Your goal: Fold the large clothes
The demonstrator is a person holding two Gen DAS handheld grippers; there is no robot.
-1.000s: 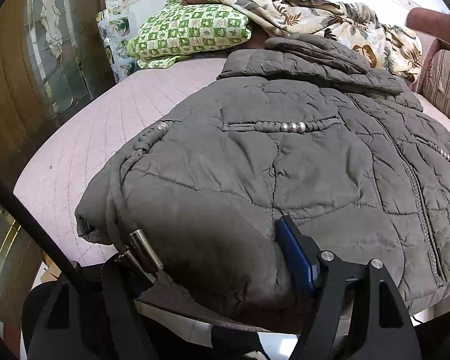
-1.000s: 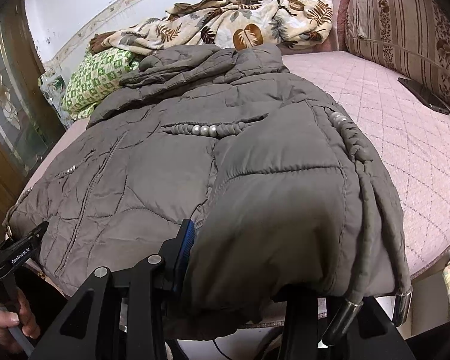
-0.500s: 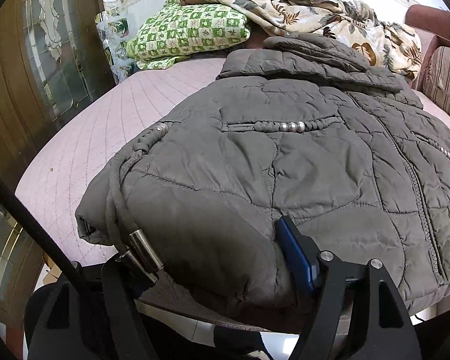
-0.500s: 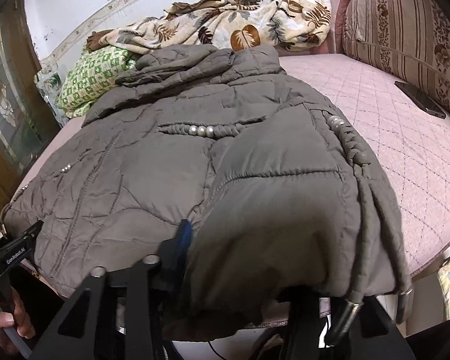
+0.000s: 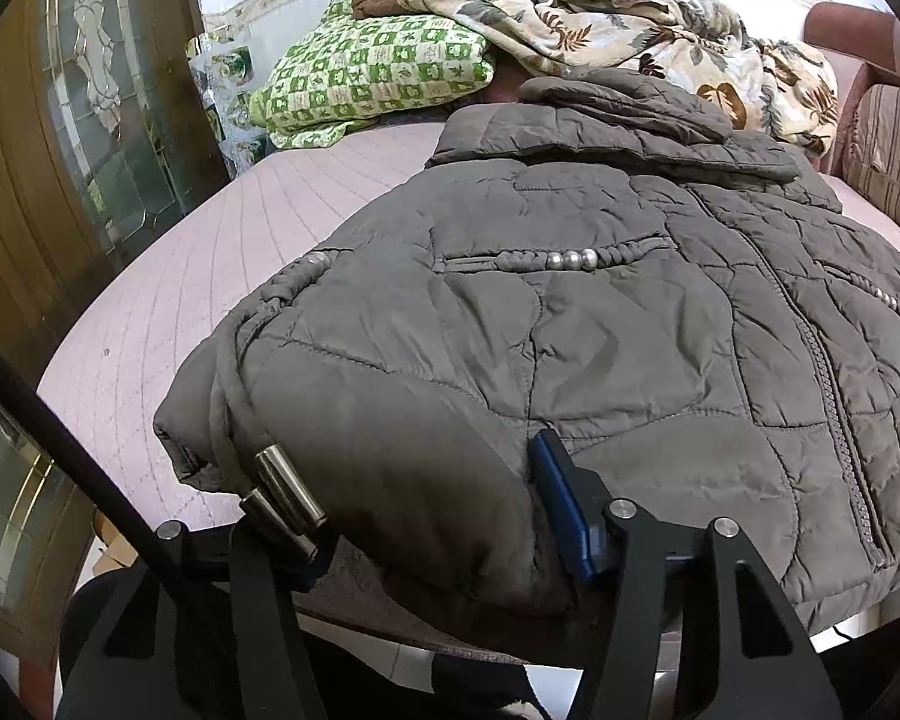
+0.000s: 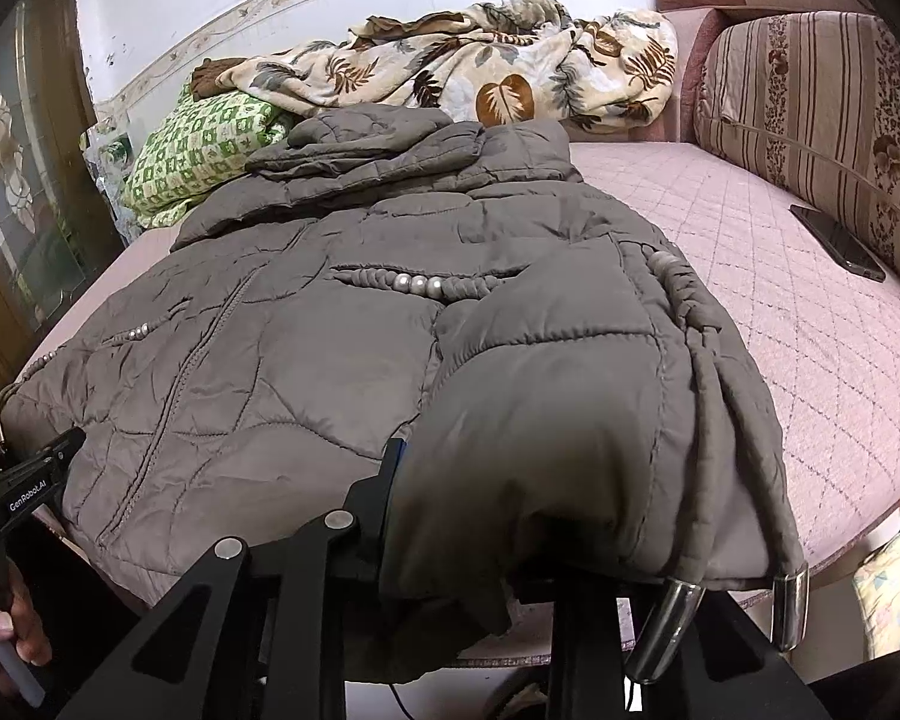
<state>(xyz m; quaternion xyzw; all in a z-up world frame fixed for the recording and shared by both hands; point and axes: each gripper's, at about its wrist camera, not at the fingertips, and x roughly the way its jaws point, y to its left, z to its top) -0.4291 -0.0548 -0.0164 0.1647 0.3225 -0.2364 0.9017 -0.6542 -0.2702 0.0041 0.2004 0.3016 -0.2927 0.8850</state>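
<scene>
A grey quilted puffer jacket [image 5: 570, 330] is laid front up across a pink quilted bed [image 5: 168, 300], its hem hanging over the near edge and its collar toward the wall.

In the left wrist view, the left tongs [image 5: 426, 516] are seen at the jacket's hem corner. Their jaws are closing with a thick fold of padded fabric between them; the blue pad [image 5: 561, 510] is pressed against the fabric, while the other finger is hidden behind two metal drawstring tips [image 5: 282, 489]. Only this view shows the brown door with leaded glass [image 5: 90, 120] clearly at the bed's side, and the bare stretch of bed beside the jacket.

In the right wrist view, the right tongs [image 6: 486, 516] are seen at the opposite hem corner, also closing on a bunched fold of jacket; one finger lies against the fabric, the other is buried beneath it. Two more metal cord ends [image 6: 666, 624] hang over the bed's edge. Shown here alone are a dark phone [image 6: 837, 243] lying on the bed beside a striped floral cushion [image 6: 822, 120], and the person's hand [image 6: 6, 636] around the handle of the other device at the far left.

A green checked pillow [image 5: 378, 78] and a leaf-patterned blanket [image 6: 498, 78] are piled beyond the collar in both views.
</scene>
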